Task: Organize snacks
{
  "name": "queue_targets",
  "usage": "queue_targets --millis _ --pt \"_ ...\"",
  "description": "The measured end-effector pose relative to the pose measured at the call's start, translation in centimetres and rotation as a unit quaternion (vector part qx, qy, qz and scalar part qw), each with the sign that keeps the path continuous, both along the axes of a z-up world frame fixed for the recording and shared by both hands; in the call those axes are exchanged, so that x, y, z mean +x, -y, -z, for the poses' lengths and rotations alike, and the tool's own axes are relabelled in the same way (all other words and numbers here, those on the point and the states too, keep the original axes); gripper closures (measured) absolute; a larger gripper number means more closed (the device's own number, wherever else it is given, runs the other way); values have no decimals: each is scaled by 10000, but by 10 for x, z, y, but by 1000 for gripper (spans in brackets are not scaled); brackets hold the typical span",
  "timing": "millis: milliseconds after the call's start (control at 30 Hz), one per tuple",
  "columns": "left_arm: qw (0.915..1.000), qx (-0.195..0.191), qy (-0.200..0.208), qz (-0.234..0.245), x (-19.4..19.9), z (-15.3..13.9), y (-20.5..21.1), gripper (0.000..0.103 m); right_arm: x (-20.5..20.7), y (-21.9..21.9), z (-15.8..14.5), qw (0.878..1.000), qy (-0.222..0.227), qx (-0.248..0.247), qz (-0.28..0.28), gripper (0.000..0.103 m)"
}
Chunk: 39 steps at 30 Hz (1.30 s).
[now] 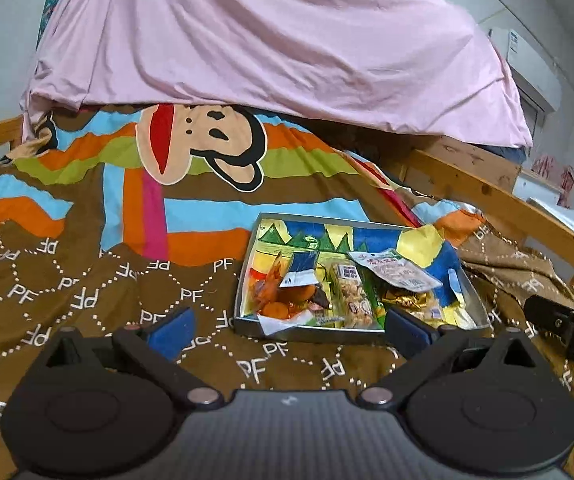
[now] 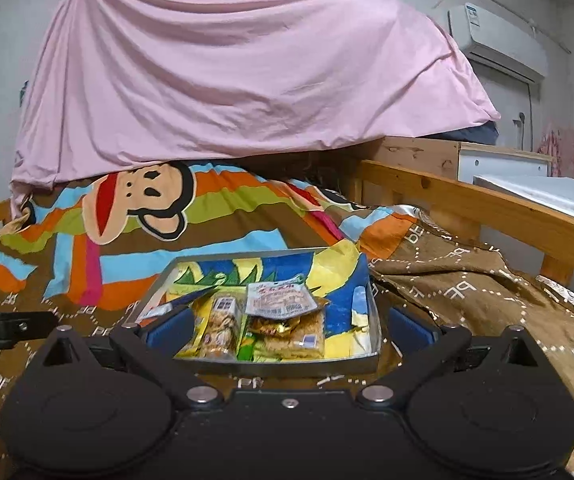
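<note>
Metal snack tray [image 2: 271,364] lies just ahead of the spread right hand-held gripper [image 2: 287,330].

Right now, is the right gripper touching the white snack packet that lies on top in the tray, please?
Apart. The right wrist view shows the right gripper open and empty, its fingers near the tray's front edge, with the white snack packet lying beyond them.

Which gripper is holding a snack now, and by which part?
Neither. The left gripper and the right gripper are both open and empty. The snack packets lie in the tray.
</note>
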<state>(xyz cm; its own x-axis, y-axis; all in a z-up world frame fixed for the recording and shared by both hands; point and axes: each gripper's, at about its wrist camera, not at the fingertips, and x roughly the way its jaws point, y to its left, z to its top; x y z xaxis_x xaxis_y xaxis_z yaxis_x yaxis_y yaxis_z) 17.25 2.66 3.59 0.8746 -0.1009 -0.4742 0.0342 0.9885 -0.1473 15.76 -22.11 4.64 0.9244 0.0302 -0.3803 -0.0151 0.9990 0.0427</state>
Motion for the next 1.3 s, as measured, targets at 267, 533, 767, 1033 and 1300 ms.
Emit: queue_targets --millis 267,533,767,1033,1300 --pt "9994 282 4 -206 -40 10 6 0 -38 -10 8 9992 -143 -294 -237 1" --pt "9986 467 -199 -123 -76 18 8 0 -75 -21 15 9963 -318 -635 -486 1" --pt "9979 474 -416 -124 -91 25 4 0 -92 -23 20 9955 -550 -619 -463 1" --pt "9974 391 -597 -112 -88 31 0 0 -92 -22 30 9940 -838 -616 -337 1" --pt "9970 386 -673 27 -84 35 6 0 -88 -27 35 9918 -1001 -716 -357 1"
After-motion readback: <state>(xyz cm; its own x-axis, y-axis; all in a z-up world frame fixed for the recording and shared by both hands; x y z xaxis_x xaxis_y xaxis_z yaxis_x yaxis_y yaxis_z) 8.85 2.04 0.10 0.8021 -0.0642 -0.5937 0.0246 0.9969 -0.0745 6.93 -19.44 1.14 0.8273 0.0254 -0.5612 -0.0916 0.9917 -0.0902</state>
